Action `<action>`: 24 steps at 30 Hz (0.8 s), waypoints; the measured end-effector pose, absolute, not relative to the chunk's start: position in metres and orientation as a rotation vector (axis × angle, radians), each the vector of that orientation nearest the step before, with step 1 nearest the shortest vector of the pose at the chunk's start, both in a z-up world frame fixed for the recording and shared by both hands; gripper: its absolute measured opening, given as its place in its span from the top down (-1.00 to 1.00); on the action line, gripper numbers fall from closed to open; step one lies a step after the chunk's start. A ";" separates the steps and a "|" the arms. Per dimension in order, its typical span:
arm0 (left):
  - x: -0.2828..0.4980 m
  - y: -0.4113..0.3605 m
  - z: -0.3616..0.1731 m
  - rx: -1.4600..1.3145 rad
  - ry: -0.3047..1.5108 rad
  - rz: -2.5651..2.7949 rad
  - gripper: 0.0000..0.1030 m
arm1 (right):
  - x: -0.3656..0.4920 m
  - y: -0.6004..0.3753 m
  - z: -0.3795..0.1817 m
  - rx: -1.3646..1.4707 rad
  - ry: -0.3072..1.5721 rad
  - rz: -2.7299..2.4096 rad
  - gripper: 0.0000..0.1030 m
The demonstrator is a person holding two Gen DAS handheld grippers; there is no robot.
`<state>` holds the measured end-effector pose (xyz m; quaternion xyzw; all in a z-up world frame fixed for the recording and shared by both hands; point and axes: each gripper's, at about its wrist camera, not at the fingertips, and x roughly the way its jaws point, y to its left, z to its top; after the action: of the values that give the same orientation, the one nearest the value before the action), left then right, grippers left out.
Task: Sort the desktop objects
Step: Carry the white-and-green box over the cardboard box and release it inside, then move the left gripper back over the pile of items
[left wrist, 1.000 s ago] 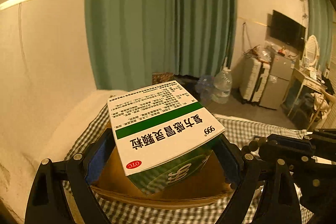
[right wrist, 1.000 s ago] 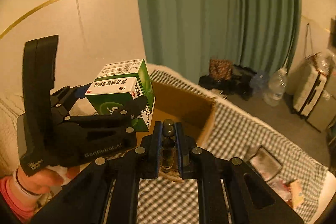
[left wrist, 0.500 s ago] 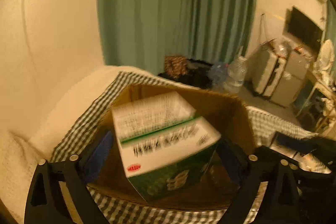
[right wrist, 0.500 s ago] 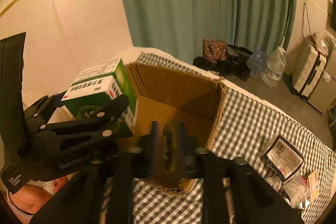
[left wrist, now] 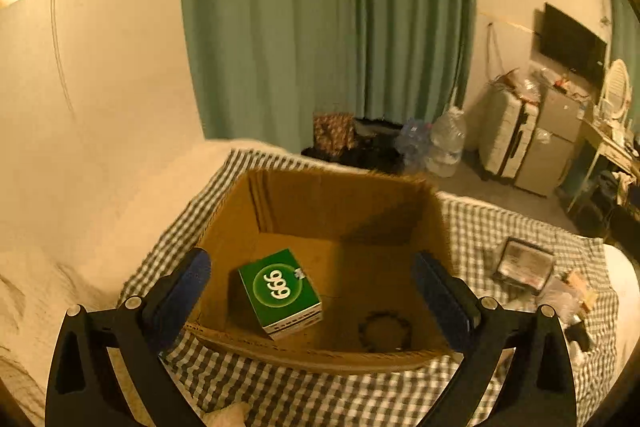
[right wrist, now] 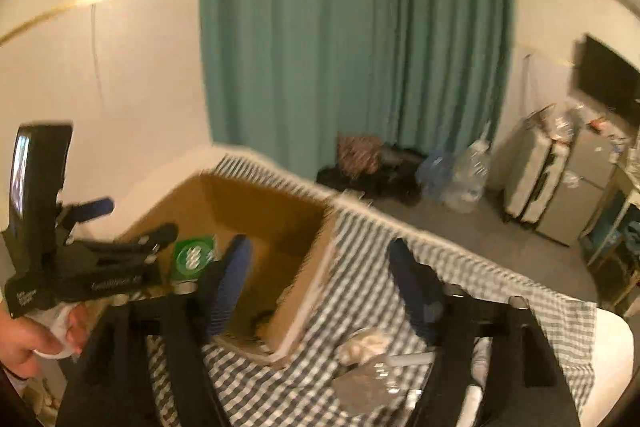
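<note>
An open cardboard box (left wrist: 434, 227) stands on the checked cloth. A green medicine carton (left wrist: 280, 293) marked 999 lies inside on the box floor, near the left. A dark ring-shaped item (left wrist: 385, 330) lies in the front right corner. My left gripper (left wrist: 316, 287) is open and empty above the box's near rim. In the right wrist view the box (right wrist: 316, 267) is at the left with the carton (right wrist: 194, 257) inside. My right gripper (right wrist: 320, 279) is open and empty over the box's right wall. The left gripper (right wrist: 120, 223) shows there too, open.
A dark flat packet (left wrist: 524, 263) and small wrapped items (left wrist: 568, 291) lie on the cloth right of the box. Pale and silvery small items (right wrist: 368, 367) lie under my right gripper. Green curtain, water bottles, suitcase and TV stand beyond the bed.
My left gripper opened and let go of the green carton, which dropped into the box. My right gripper opened, releasing the small dark bottle it held, and moved right.
</note>
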<state>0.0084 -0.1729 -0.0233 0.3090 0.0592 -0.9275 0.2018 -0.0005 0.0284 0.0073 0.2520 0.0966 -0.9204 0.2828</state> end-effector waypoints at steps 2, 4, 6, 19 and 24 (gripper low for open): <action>0.019 -0.161 -0.008 0.818 0.169 -2.618 -1.00 | 0.017 0.055 0.027 0.574 0.201 -2.538 -1.00; 0.034 -0.144 0.010 0.741 0.189 -2.668 -1.00 | 0.036 0.083 0.048 0.481 0.122 -2.564 -0.99; 0.045 -0.125 0.021 0.694 0.225 -2.720 -1.00 | 0.052 0.107 0.063 0.415 0.042 -2.588 -0.99; 0.028 -0.031 0.000 0.825 0.403 -2.793 -1.00 | 0.070 0.266 0.016 0.628 -0.242 -2.865 -1.00; 0.016 -0.004 -0.027 0.763 0.336 -2.809 -1.00 | 0.070 0.307 -0.031 0.707 -0.090 -2.963 -1.00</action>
<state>0.0162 -0.0039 -0.0274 0.2590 0.1140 -0.9533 0.1058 0.0701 0.3071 -0.0314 0.2316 -0.0296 -0.9712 0.0472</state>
